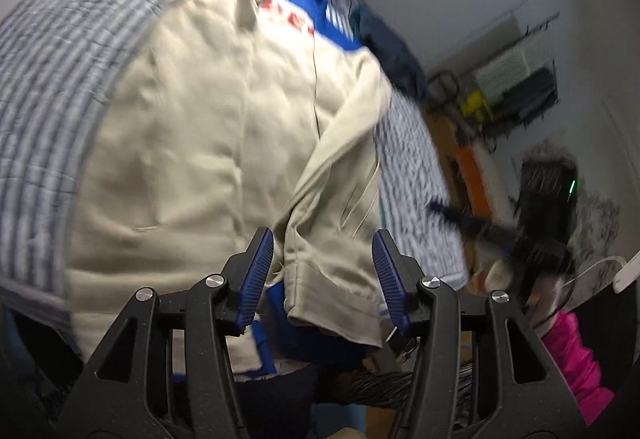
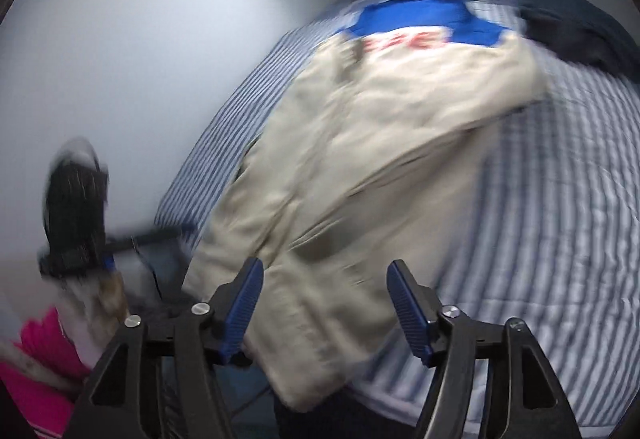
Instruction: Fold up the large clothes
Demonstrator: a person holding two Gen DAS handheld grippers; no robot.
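A large beige jacket [image 1: 224, 127] with a blue collar band and red letters lies spread on a blue-and-white striped bed [image 1: 52, 71]. My left gripper [image 1: 323, 251] is open, its blue pads on either side of the jacket's cuffed hem corner [image 1: 332, 303] near the bed's edge. In the right wrist view the same jacket [image 2: 380, 143] lies on the striped bed [image 2: 560, 199]. My right gripper [image 2: 325, 283] is open over the jacket's near hem and holds nothing. Both views are motion-blurred. Each view shows the other gripper: the right one [image 1: 548, 207] and the left one [image 2: 76, 207].
A dark blue garment [image 1: 392, 51] lies heaped at the bed's far end, also seen in the right wrist view [image 2: 580, 31]. A pink cloth [image 1: 576, 363] is low at the side. A white wall [image 2: 140, 59] runs along the bed. Cluttered shelves [image 1: 516, 79] stand beyond.
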